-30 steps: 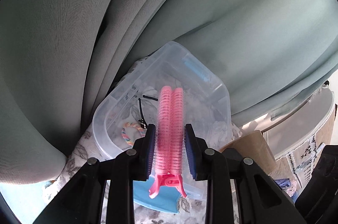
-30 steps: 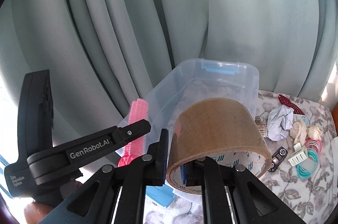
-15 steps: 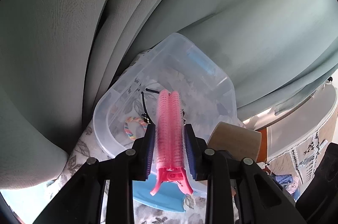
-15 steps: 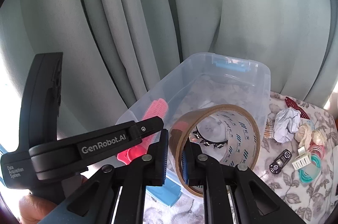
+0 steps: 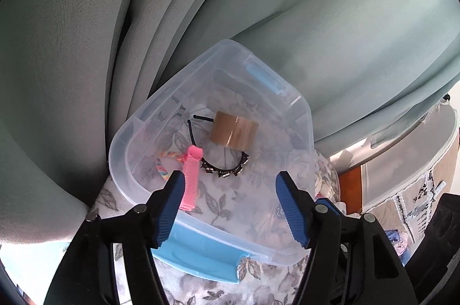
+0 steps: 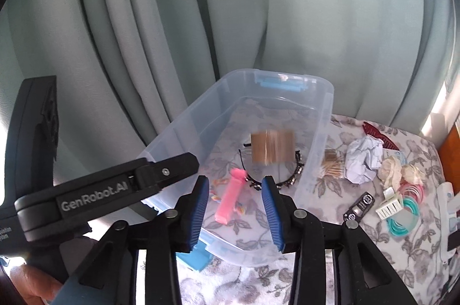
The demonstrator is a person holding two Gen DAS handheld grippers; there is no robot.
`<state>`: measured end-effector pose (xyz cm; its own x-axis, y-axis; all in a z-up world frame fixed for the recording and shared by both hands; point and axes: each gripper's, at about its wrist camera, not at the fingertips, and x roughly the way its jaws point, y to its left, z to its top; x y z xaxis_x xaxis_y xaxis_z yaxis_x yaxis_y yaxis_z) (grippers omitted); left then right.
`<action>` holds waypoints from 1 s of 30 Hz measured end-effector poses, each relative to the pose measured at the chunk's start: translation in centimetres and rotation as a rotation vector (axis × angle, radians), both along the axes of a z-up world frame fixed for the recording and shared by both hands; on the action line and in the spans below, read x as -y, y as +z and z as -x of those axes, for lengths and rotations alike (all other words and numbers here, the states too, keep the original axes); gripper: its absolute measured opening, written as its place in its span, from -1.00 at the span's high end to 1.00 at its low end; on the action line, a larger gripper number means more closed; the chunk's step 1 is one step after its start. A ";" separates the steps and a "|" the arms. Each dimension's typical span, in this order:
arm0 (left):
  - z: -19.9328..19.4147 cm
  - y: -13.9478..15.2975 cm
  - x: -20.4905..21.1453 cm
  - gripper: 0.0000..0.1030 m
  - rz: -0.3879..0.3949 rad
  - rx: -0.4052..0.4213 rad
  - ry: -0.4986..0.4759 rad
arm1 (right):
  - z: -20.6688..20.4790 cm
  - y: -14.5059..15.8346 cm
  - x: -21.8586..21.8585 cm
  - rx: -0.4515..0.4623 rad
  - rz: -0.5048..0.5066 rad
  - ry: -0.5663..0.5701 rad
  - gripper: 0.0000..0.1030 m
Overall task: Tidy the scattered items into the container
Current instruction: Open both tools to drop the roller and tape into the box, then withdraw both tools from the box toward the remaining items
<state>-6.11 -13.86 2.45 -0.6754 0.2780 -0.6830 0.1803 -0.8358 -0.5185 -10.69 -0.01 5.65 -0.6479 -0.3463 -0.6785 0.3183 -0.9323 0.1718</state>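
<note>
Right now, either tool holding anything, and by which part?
Nothing held. The left tool and right tool are both opening, empty. The pink hair roller and tape roll are inside the clear container.

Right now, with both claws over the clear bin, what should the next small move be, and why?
Probably swing the right claw toward the crumpled paper on the floral cloth. Both claws' jaws are opening with nothing between them; the tape roll and pink roller clip are already in the bin, while the paper and other small items remain outside.
</note>
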 end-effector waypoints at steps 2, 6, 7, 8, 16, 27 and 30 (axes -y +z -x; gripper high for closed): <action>-0.1 0.1 -0.1 -0.31 0.015 0.000 -0.003 | -0.1 -0.1 -0.6 0.009 -0.005 -0.018 0.15; -0.4 0.4 -0.5 -0.34 0.040 -0.001 -0.007 | -0.3 -0.4 -2.1 0.029 -0.008 -0.065 0.09; -0.3 0.4 -0.7 -0.34 0.046 -0.001 -0.006 | -0.4 -0.4 -2.5 0.032 -0.007 -0.076 0.09; -0.2 0.3 -1.0 -0.37 0.050 -0.002 -0.003 | -0.6 -0.3 -2.9 0.034 -0.003 -0.086 0.08; -0.5 0.5 -1.9 -0.39 0.081 -0.001 0.032 | -1.9 -0.2 -6.0 0.047 0.043 -0.127 -0.01; -1.2 1.1 -4.9 -0.81 0.168 0.042 0.021 | -4.0 -0.8 -10.1 0.059 0.093 -0.150 -0.19; -1.5 1.9 -6.3 -0.81 0.223 0.034 0.018 | -4.6 -1.2 -11.5 0.063 0.105 -0.160 -0.22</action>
